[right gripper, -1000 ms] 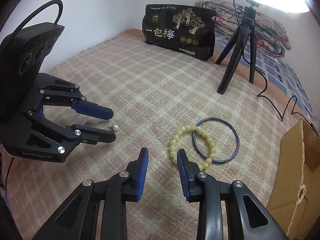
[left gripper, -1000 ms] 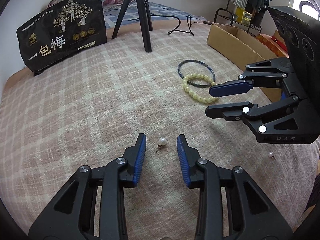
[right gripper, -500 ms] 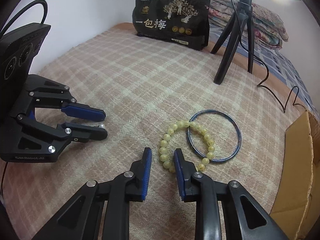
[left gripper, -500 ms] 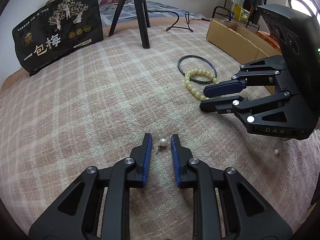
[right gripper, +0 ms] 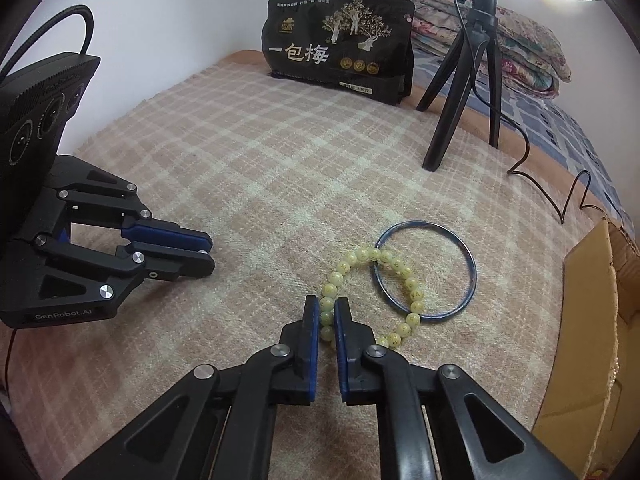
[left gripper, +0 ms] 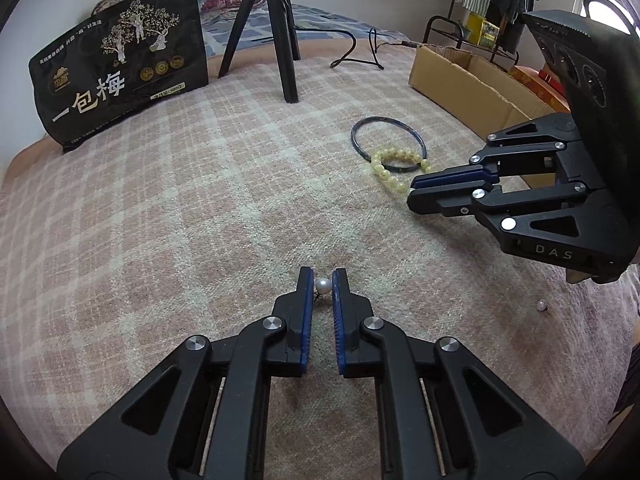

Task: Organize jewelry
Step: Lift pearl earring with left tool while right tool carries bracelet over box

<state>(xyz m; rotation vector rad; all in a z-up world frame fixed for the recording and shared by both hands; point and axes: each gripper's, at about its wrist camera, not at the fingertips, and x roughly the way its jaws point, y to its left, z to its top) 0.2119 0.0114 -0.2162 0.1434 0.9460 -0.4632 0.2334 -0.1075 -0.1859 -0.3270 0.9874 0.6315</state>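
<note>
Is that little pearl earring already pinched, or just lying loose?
Pinched: the left hand-held gripper, jaws just closing, has both blue pads against the pearl earring.

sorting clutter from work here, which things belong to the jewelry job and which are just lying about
Job: pearl earring, bead bracelet, blue bangle, loose pearl, cardboard box.
Lying about: black snack bag, tripod, cable.

blanket: rough woven cloth | pearl earring: glossy | beaded bracelet: smooth, shiny | box: matt cardboard
</note>
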